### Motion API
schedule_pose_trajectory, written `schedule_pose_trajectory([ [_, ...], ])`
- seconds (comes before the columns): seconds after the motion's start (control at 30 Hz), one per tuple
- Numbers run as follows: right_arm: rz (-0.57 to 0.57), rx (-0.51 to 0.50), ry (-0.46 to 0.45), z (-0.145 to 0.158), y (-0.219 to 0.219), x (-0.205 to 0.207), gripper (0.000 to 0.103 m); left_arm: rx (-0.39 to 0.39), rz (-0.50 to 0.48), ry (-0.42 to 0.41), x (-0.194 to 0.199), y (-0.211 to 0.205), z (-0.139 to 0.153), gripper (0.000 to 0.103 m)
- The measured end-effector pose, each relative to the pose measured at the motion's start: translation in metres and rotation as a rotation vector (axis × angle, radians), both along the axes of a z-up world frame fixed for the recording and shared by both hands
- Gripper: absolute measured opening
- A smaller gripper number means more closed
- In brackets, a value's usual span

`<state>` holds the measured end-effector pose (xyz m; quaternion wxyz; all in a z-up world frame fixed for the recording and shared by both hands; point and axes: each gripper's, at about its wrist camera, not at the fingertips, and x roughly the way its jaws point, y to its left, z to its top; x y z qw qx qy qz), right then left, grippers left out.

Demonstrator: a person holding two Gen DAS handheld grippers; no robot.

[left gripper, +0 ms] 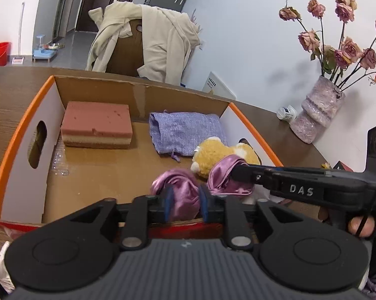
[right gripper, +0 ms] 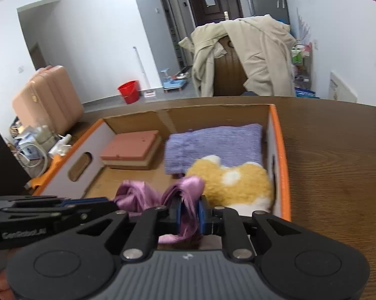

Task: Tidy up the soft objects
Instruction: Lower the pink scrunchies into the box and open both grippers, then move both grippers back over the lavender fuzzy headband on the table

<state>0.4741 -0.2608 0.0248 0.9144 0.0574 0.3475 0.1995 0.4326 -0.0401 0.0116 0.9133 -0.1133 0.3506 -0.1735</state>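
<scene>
Looking from the left wrist: the left tool sits low over the near edge of the cardboard box
Left tool state: its blue pads stand a little apart with a fold of the purple satin cloth between them; I cannot tell whether they press on it
Right tool in this view: the right tool reaches in from the right, its tip at the other end of the satin cloth
Box contents: a pink sponge at the back left, a lilac knit pouch at the back right, a yellow plush toy just in front of the pouch and touching the satin cloth
Table: the box rests on the brown wooden table; a vase of dried roses stands well apart at the right

Looking from the right wrist: the right tool holds a strip of the satin cloth between its blue pads
Right tool state: narrowly parted around the cloth; whether it pinches I cannot tell
Left tool in this view: the left tool comes in from the left at the cloth's other bunch
Cloth place: draped inside the box at its near side, beside the plush toy, with the pouch and sponge behind
</scene>
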Motion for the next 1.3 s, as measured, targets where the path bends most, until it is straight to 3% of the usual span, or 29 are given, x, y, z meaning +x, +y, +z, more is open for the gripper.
schedule_pose_trajectory([
  [0.13,-0.015,0.01,-0.033,0.009,-0.004,-0.007,0.04,0.01,0.017,-0.054,-0.013,0.006,0.017,0.03],
  [0.3,-0.02,0.01,-0.111,0.04,-0.01,-0.031,0.041,0.035,0.061,-0.157,-0.048,0.022,0.054,0.043],
  [0.37,-0.018,0.012,-0.139,0.055,-0.012,-0.045,0.043,0.051,0.07,-0.201,-0.069,0.03,0.069,0.053],
  [0.5,-0.002,0.003,-0.215,0.083,-0.014,-0.082,0.052,0.091,0.078,-0.275,-0.115,0.044,0.094,0.06],
  [0.63,0.018,-0.011,-0.285,0.106,-0.011,-0.119,0.058,0.14,0.112,-0.343,-0.158,0.049,0.111,0.075],
  [0.73,0.03,-0.031,-0.343,0.119,-0.007,-0.15,0.066,0.168,0.139,-0.396,-0.191,0.05,0.117,0.079],
  [1.0,0.041,-0.066,-0.446,0.106,-0.001,-0.227,0.078,0.204,0.215,-0.469,-0.275,0.038,0.096,0.088],
  [1.3,0.051,-0.063,-0.52,0.056,-0.011,-0.315,0.086,0.196,0.249,-0.407,-0.328,0.027,0.039,0.091],
])
